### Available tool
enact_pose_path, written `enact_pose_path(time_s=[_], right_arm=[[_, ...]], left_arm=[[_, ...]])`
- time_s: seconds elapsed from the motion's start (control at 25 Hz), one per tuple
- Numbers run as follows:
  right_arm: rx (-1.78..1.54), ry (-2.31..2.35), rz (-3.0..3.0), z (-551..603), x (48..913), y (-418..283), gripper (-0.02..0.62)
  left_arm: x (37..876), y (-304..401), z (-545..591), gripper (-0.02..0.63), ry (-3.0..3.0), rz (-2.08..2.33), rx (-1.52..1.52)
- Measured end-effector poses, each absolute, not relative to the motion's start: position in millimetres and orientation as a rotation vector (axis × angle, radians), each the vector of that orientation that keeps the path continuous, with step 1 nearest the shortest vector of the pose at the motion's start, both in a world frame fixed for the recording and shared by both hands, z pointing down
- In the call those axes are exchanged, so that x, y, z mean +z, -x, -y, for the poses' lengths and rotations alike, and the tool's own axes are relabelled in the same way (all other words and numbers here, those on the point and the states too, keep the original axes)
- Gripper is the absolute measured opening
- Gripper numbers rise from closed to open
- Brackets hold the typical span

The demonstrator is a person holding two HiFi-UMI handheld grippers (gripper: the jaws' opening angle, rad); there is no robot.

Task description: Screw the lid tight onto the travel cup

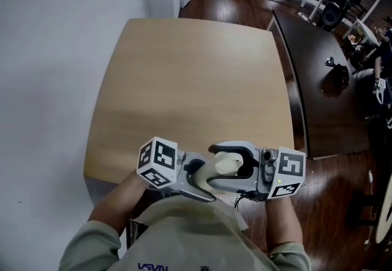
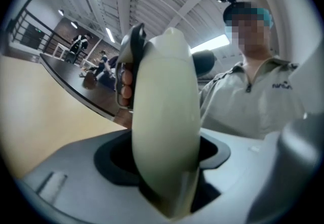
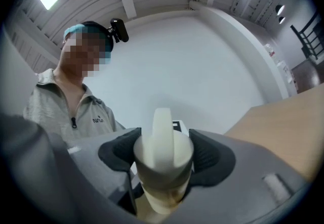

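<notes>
A cream travel cup point(image 1: 225, 165) hangs in front of the person's chest, off the near edge of the wooden table point(image 1: 184, 80). My left gripper point(image 1: 201, 179) comes in from the left and is shut on the cup body point(image 2: 164, 111), with a dark pad on either side of it. From the right, my right gripper point(image 1: 237, 159) is shut on the cup's lid point(image 3: 163, 153). Both pads press the lid's sides, and its strap handle point(image 3: 163, 126) stands between them. In the left gripper view, fingers point(image 2: 124, 83) on the right gripper's grip show behind the cup.
The tabletop bears nothing. A white wall runs along its left side. A long dark table point(image 1: 318, 80) with small items stands to the right on a dark wood floor. The person's torso point(image 2: 253, 106) is close behind both grippers.
</notes>
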State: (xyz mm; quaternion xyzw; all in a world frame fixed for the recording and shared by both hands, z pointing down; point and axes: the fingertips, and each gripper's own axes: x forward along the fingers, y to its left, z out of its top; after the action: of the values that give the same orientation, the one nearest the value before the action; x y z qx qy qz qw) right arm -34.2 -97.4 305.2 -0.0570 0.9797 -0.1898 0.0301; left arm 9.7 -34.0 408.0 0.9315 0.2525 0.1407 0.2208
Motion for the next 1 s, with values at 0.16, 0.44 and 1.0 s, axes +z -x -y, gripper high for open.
enact_pose_path(time_s=[0.16,0.44,1.0], right_arm=[[-0.585,0.42,-3.021,120.2,315.1,31.6,0.291],[-0.527,0.606,-2.997,130.9,314.7,24.0,0.291],[-0.436,0.62,-3.179,137.2,361.4,41.4,0.29]], left_arm=[[427.0,-22.6,63.2,0.314,-2.747,-0.394,0.496],[430.2,-39.6,82.0,0.313,-2.855,-0.105,0.429],[475.2,-39.4,94.3,0.34,-2.829,-0.086,0.527]])
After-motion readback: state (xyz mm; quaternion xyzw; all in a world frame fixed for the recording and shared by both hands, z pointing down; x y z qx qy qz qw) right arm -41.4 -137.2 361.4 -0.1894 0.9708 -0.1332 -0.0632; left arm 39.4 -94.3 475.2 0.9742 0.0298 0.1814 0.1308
